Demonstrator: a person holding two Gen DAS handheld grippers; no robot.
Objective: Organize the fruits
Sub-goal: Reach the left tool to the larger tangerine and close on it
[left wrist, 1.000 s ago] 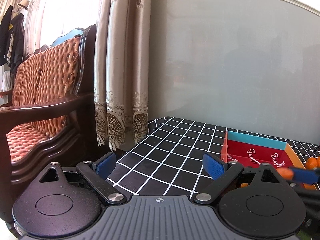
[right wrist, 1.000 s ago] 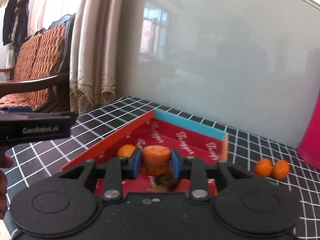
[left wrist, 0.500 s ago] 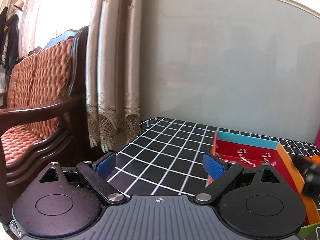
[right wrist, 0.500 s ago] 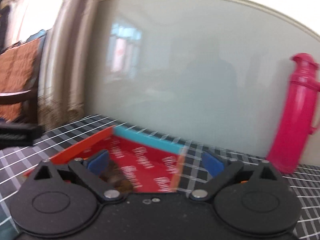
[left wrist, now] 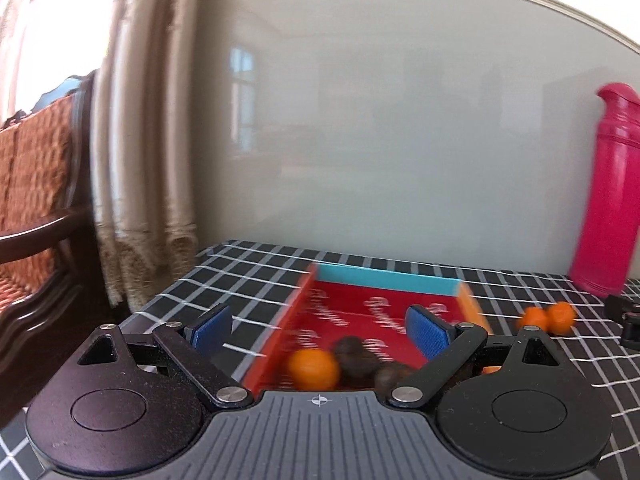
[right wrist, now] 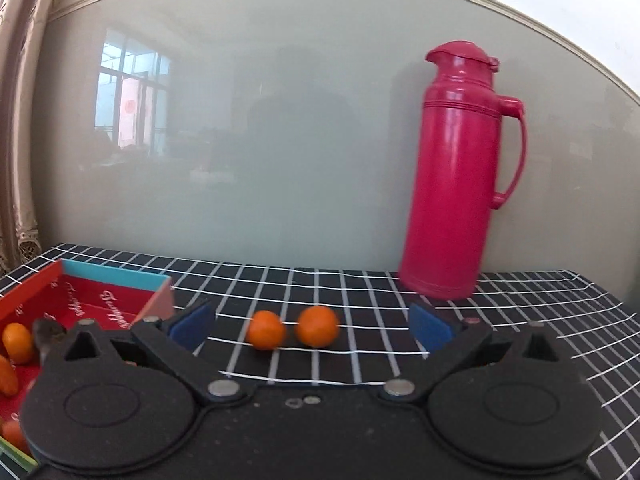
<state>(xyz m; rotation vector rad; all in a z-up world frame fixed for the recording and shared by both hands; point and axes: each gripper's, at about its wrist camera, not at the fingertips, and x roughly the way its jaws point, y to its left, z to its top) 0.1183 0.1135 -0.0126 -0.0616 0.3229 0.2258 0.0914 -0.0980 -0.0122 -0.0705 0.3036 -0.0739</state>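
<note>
A red box [left wrist: 360, 312] with a teal far wall sits on the black checked table and holds an orange fruit [left wrist: 312, 368] and dark brown fruits [left wrist: 352, 354]. My left gripper [left wrist: 320, 326] stands open just before the box's near end, nothing between its blue pads. In the right wrist view the same box [right wrist: 92, 300] lies at the left with orange pieces [right wrist: 18, 342] in it. Two small oranges [right wrist: 266, 330] [right wrist: 317, 326] rest side by side on the table, beyond my open, empty right gripper [right wrist: 312, 326]. The pair [left wrist: 546, 318] also shows in the left wrist view.
A tall pink thermos jug [right wrist: 456, 172] stands at the back right against the grey wall panel. Curtains [left wrist: 144, 140] and a wooden chair with orange cushions [left wrist: 36, 184] stand left of the table. A black part of the other gripper [left wrist: 624, 320] shows at the right edge.
My right gripper let go of the orange piece it held over the box, opened wide and swung right toward the two loose oranges. The left gripper swung right over the box's near end, staying open.
</note>
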